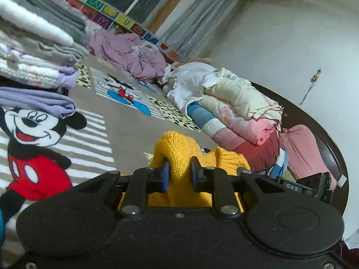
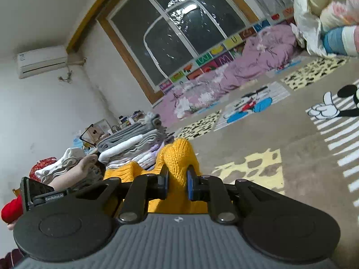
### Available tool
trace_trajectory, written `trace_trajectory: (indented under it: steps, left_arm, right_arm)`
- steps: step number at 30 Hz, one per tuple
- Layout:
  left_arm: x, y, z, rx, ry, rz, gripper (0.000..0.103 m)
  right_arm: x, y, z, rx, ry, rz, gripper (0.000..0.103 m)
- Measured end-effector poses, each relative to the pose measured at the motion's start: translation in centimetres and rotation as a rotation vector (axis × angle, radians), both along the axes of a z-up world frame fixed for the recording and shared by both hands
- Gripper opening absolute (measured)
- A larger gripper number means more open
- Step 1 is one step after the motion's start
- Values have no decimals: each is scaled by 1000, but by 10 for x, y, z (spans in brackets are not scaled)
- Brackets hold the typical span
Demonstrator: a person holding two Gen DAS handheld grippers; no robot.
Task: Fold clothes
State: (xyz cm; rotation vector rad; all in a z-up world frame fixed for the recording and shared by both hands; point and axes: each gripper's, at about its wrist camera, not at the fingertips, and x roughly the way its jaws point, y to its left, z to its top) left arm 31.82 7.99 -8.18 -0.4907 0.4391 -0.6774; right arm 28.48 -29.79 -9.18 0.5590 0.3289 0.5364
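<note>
While each gripper pinches it, left gripper and right gripper hold yellow knit.

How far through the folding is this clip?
Done: a stack of folded clothes sits on the Mickey Mouse blanket. In hand: the left gripper and right gripper both pinch the yellow knit sweater, bunched, not yet folded. Left: folding it; whether more remains is unclear.

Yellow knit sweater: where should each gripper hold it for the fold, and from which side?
Keep the current holds: left gripper and right gripper each pinch a bunched ridge of the yellow knit sweater. The thick knit humps up between the pads, so come from above, along the fingers, over the Mickey blanket.
</note>
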Motion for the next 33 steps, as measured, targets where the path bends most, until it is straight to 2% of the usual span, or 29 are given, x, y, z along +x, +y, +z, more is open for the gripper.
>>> trace_trajectory:
  steps: [9, 17, 18, 19, 20, 21, 22, 25, 28, 31, 33]
  left_arm:
    - [22, 4, -16, -18, 67, 16, 17]
    - [26, 1, -24, 11, 114, 31, 17]
    - [26, 0, -25, 19, 117, 38, 20]
    - [27, 0, -25, 26, 121, 46, 28]
    - [27, 0, -25, 29, 126, 56, 34]
    - [26, 2, -23, 22, 126, 68, 45]
    - [24, 6, -22, 12, 123, 81, 48]
    - [13, 15, -9, 18, 84, 130, 50]
    - [-11, 11, 12, 107, -4, 156, 52]
    - [-43, -8, 30, 207, -128, 98, 52]
    - [-62, -24, 34, 276, -185, 61, 52]
  right_arm:
    - [34, 4, -21, 24, 89, 12, 17]
    - [41, 2, -35, 44, 165, -1, 18]
    - [41, 1, -36, 46, 173, -3, 19]
    - [42, 1, -37, 46, 185, -7, 21]
    - [42, 0, -38, 48, 194, -14, 29]
    - [42, -2, -38, 52, 200, -22, 37]
    - [41, -4, -37, 61, 198, -28, 39]
    - [32, -9, -29, 60, 163, -58, 43]
    - [14, -7, -11, -32, 65, -97, 44]
    - [-12, 1, 8, -152, -56, -83, 44]
    - [-30, 10, 18, -231, -119, -35, 45]
